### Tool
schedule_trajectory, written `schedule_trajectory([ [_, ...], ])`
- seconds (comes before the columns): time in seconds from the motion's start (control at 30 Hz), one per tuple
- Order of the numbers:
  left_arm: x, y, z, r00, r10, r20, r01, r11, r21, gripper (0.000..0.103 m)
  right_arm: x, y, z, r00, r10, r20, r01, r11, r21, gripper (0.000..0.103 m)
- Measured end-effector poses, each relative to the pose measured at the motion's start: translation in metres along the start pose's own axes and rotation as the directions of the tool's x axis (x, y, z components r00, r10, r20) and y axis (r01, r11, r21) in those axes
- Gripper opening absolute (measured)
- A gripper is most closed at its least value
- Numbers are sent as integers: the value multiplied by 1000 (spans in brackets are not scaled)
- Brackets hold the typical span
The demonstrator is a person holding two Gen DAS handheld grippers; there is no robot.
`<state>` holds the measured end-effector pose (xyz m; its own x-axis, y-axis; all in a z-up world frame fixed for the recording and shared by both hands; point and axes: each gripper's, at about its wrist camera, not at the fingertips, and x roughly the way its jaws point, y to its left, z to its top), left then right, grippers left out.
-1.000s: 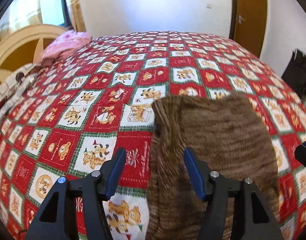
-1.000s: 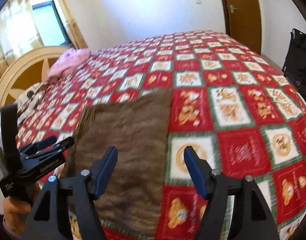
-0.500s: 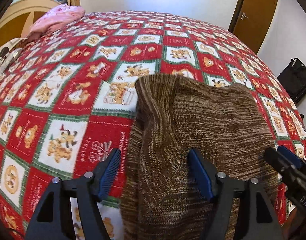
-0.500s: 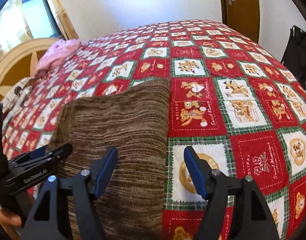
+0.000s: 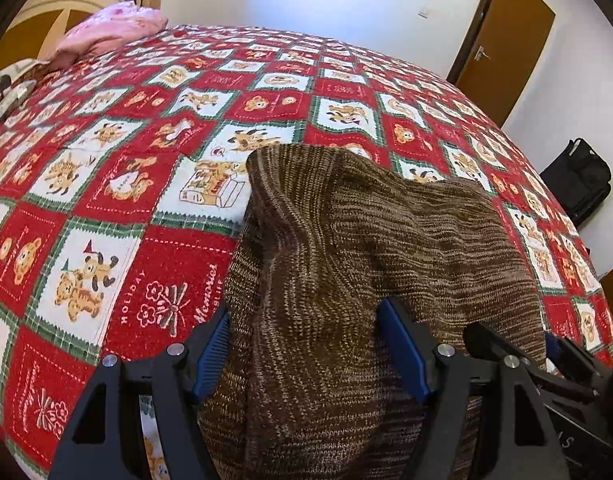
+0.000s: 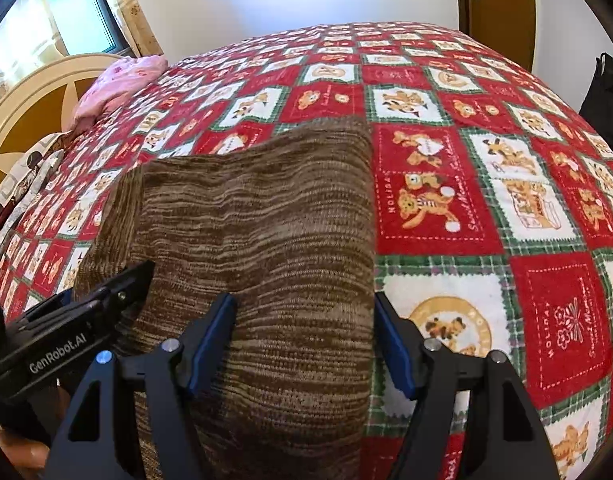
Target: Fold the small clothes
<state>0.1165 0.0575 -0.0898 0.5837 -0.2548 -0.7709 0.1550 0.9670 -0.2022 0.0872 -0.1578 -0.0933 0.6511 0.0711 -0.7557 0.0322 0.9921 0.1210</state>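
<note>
sweater point(image 5: 366, 248): brown marled knit, long axis runs away across bedspread point(image 5: 106, 200) | left gripper point(image 5: 302, 352): jaws just widened, astride cloth, ungripped | right gripper point(image 6: 304, 336): jaws apart, ungripped

I've lowered both grippers over the brown knit point(image 5: 358, 264) near the bed's near edge, my left gripper point(image 5: 306, 356) having just opened wider astride its left border.

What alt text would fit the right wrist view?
An open right gripper hovers over the right edge of a brown knit garment spread on a red, white and green teddy-bear bedspread. The left gripper reaches in at the left; a pink pillow lies near the headboard.
</note>
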Motion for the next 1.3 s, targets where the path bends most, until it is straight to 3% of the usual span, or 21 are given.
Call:
schedule_trajectory([
  [0.2,2,-3,1,1000,1,3,-1,1000,8,73,4,4,1,1000,-3,7,3,1000,-16,73],
  [0.3,2,-5,1,1000,9,7,-9,1000,19,72,5,4,1,1000,3,8,-2,1000,-18,69],
  [0.53,-2,-27,0,997,64,33,-67,992,104,44,-1,21,-2,998,-34,48,39,994,-102,41],
  [0.6,-3,-28,1,996,84,39,-88,991,102,34,-2,23,-3,997,-44,59,50,993,-109,37],
  [0.67,-4,-26,1,995,88,40,-91,991,95,31,-1,22,-3,997,-46,63,52,993,-105,36],
  [0.97,-3,-28,-1,993,103,53,-109,988,114,31,0,18,-1,998,-35,57,40,996,-86,37],
  [1.13,-2,-26,0,995,94,46,-98,990,100,32,5,3,0,999,35,30,-35,999,6,51],
  [1.2,-2,-24,1,995,88,45,-92,992,89,32,5,3,1,999,41,22,-41,999,10,50],
  [1.3,-6,-27,0,994,96,50,-101,990,100,26,-1,17,0,1000,7,23,-5,999,-53,34],
])
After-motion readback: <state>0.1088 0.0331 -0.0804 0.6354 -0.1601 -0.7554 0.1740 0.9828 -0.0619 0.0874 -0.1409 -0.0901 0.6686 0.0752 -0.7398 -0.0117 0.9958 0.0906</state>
